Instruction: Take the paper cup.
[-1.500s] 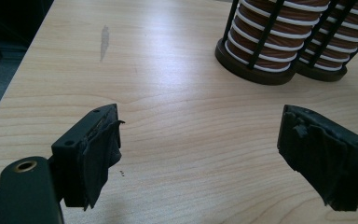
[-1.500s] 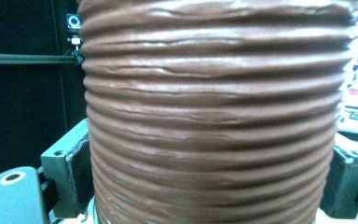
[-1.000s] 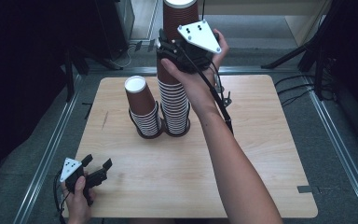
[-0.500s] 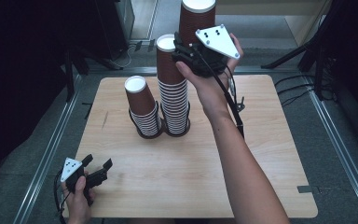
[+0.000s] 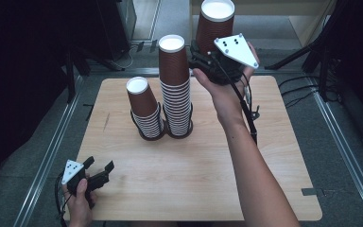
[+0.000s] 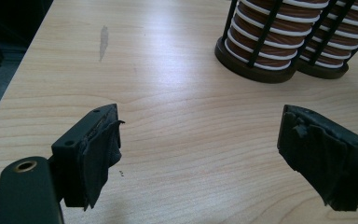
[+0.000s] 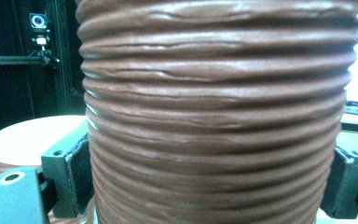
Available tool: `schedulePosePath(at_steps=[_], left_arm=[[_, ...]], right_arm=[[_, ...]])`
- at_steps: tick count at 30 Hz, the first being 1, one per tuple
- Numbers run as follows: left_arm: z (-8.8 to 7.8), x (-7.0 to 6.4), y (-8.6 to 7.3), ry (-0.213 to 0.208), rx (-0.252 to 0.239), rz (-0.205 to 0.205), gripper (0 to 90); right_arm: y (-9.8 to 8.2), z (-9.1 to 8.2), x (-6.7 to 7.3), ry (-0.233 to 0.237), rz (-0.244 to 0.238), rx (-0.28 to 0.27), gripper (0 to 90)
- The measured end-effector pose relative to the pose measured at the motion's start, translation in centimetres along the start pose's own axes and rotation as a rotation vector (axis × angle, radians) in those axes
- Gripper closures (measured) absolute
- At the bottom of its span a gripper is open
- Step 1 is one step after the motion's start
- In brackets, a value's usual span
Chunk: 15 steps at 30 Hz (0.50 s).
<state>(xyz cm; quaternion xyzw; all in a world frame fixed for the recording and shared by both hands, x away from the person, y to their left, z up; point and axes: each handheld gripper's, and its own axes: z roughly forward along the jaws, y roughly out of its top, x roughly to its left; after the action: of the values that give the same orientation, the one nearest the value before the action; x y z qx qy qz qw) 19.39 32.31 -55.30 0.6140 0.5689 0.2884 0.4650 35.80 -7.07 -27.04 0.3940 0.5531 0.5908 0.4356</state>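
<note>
While the right gripper [image 5: 207, 61] pinched one ribbed brown paper cup [image 5: 213, 23], lifted off:
The taller stack [image 5: 175, 90] stood beside it; left gripper [image 5: 97, 166] spread, idle; placement remained.

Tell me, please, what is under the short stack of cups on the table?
The short stack of cups stands in a round black holder with upright bars, which rests on the wooden table. The holder's floor under the lowest cup is covered, so nothing shows there.
</note>
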Motion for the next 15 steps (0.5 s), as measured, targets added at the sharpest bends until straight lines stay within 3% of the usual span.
schedulePosePath(at_steps=[15], left_arm=[[0.0,-0.1,0.0,0.002,0.0,0.003,13.1]], right_arm=[[-2.2,-1.3,-1.6,-0.01,-0.004,0.025,11.2]])
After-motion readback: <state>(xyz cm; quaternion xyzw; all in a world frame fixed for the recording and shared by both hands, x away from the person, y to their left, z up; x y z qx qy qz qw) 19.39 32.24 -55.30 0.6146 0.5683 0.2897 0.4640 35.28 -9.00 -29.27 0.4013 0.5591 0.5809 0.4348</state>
